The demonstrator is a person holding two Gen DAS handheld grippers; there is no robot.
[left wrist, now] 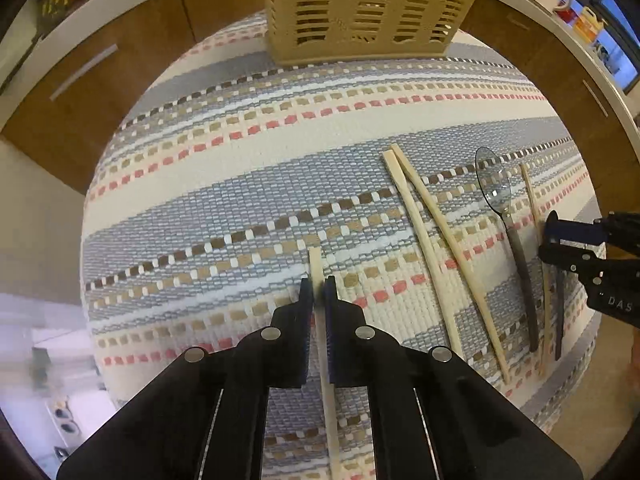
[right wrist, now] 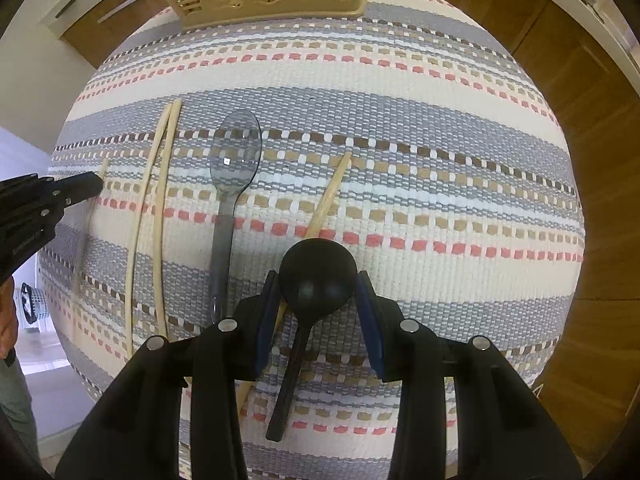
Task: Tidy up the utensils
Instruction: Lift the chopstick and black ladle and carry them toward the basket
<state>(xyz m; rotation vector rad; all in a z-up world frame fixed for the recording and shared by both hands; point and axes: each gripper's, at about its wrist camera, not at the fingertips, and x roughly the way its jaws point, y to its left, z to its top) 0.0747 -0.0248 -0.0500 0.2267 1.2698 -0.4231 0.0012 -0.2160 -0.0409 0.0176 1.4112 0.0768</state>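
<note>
Now | room: wood cabinets behind | bench: striped woven mat [left wrist: 248, 128], slotted beige caddy [left wrist: 372, 8] at far edge | left tongs [left wrist: 319, 292] pinched on a single chopstick [left wrist: 316, 264]; lift level, tip down into caddy | right tongs [right wrist: 318, 304] spread wide around black spoon [right wrist: 318, 276], not gripping.

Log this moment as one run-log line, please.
left gripper: shut on chopstick | right gripper: open around black spoon | clear spoon, chopstick pair: on mat | basket: behind
</note>
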